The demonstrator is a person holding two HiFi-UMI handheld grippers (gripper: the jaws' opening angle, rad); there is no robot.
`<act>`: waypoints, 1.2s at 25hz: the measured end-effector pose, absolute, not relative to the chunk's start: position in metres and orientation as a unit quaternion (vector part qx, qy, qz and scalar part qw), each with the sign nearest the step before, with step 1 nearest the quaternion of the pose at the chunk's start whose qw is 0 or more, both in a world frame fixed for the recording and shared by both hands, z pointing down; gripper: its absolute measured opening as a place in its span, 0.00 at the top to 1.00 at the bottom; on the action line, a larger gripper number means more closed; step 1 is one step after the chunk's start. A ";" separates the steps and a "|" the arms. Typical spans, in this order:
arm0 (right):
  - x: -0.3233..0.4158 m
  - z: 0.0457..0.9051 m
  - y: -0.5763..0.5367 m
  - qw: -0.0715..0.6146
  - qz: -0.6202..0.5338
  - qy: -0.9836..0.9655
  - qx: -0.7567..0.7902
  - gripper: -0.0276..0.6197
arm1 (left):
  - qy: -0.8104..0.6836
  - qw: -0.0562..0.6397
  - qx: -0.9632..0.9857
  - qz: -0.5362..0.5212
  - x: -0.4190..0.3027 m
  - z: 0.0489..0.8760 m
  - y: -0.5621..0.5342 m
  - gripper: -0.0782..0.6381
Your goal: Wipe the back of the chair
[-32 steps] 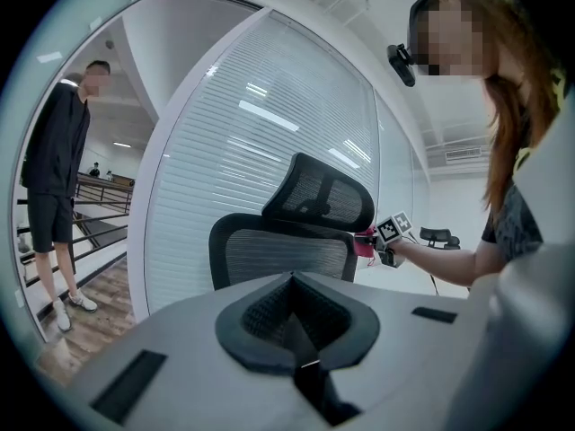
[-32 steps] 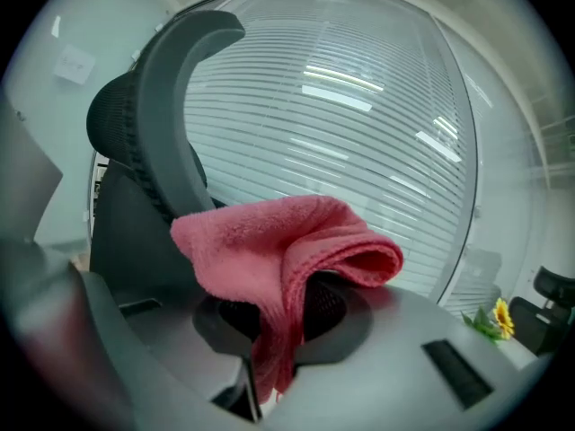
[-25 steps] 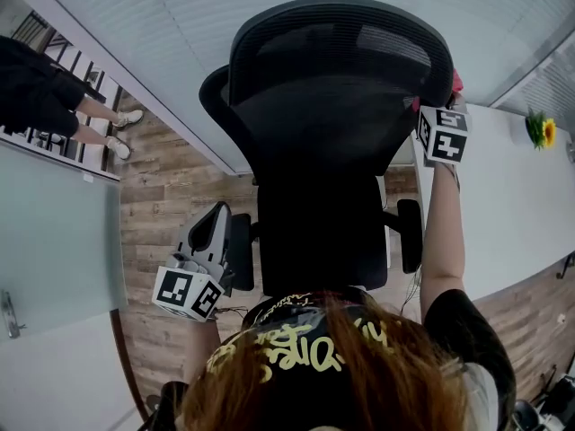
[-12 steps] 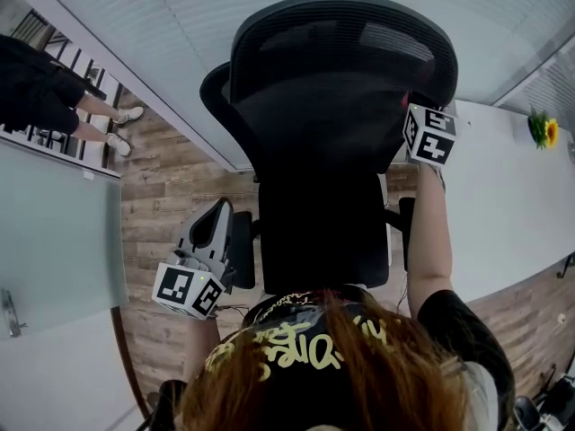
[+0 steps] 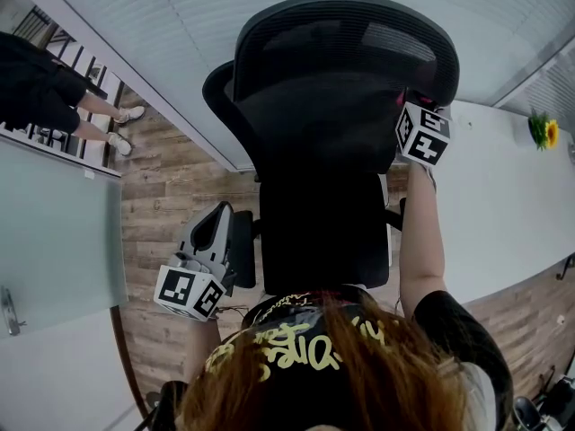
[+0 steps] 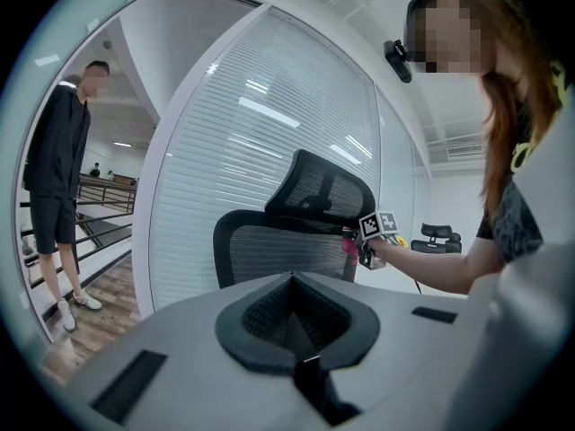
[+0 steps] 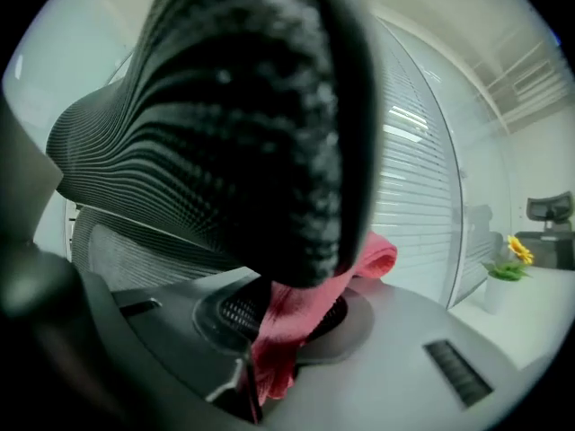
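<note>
A black mesh office chair (image 5: 332, 88) stands in front of me, its back towards me. My right gripper (image 5: 409, 108) is shut on a pink cloth (image 5: 401, 98) and presses it against the upper right edge of the chair back. In the right gripper view the cloth (image 7: 287, 321) hangs bunched between the jaws, right under the dark mesh rim (image 7: 269, 151). My left gripper (image 5: 214, 224) hangs low beside the chair's left armrest, shut and holding nothing. From the left gripper view I see the chair (image 6: 296, 241) and the right gripper (image 6: 370, 241) with the cloth (image 6: 349, 243) on it.
A person in dark clothes (image 5: 54, 97) stands at the far left behind a glass wall with blinds (image 5: 135, 25). A white table (image 5: 512, 205) with a potted yellow flower (image 5: 541, 131) runs along the right. The floor (image 5: 162, 196) is wood plank.
My right gripper has slid the pink cloth leftward and inward along the chair back's upper right edge. The left gripper has stayed in place.
</note>
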State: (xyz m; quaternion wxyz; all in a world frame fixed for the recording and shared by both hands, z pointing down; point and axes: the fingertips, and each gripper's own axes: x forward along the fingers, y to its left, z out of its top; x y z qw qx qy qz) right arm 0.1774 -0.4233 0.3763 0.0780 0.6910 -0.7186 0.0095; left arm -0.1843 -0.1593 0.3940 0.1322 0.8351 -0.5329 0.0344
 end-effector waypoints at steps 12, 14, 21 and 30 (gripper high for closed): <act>0.154 0.386 -0.420 0.038 0.064 -0.732 0.677 0.86 | -0.538 0.130 0.832 0.032 -0.188 0.392 -0.155 0.90; 0.149 0.388 -0.421 0.035 0.071 -0.732 0.677 0.86 | -0.539 0.130 0.832 0.032 -0.189 0.392 -0.154 0.90; 0.125 0.393 -0.423 0.041 0.079 -0.741 0.665 0.86 | -0.542 0.133 0.829 0.031 -0.194 0.395 -0.149 0.90; 0.091 0.391 -0.425 0.062 0.060 -0.762 0.642 0.86 | -0.548 0.132 0.825 0.027 -0.201 0.391 -0.146 0.90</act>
